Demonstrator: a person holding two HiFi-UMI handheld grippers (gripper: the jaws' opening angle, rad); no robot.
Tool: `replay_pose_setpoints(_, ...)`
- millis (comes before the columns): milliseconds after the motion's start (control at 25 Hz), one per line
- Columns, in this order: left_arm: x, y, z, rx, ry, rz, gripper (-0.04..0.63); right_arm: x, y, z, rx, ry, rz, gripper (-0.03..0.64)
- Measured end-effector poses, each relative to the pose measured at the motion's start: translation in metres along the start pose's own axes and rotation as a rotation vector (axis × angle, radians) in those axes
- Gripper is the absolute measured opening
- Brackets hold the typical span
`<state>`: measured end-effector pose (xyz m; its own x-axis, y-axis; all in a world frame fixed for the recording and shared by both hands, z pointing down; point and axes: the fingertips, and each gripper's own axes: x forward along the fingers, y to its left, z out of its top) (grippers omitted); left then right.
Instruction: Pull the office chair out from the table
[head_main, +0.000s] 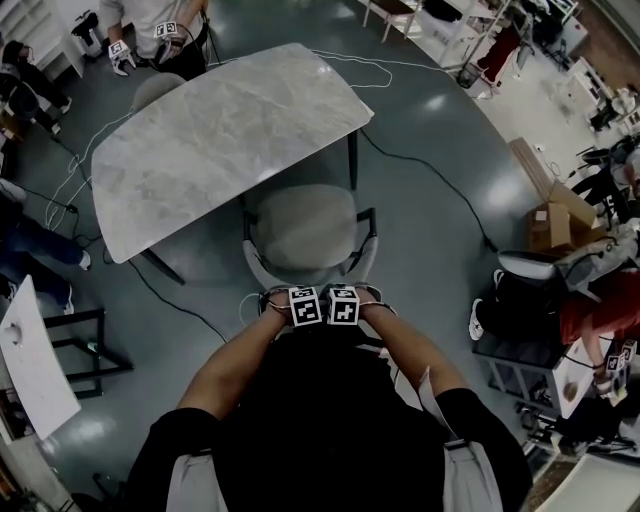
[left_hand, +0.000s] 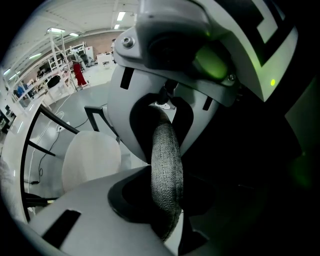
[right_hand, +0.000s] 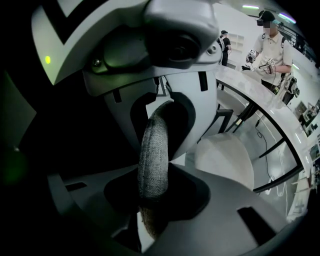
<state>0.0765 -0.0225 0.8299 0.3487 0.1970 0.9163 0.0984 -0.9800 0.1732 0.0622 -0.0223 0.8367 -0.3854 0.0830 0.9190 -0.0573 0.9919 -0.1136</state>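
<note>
Head view: the office chair (head_main: 305, 232) stands partly under the near edge of the pale marbled surface (head_main: 215, 140), with a dark arm showing on each side. The left gripper (head_main: 300, 296) and right gripper (head_main: 346, 295) sit close side by side at the chair's near rim, both pointing steeply down. A second person (head_main: 160, 30) stands at the far end

Left gripper view: the jaws are clenched on the grey woven top edge of the backrest (left_hand: 167, 165), which runs upright between them. The pale seat (left_hand: 90, 160) lies beyond, at left

Right gripper view: these jaws grasp the same woven edge. The seat shows at right, with the surface's rim curving above it
</note>
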Motion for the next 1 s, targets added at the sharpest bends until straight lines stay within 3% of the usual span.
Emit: replay_pose_setpoints(1000,0.026,-0.074,0.022,-0.1,-0.016,-0.014,0.124,-0.003,0.077,-0.027,-0.064,0.017,0.044,0.104)
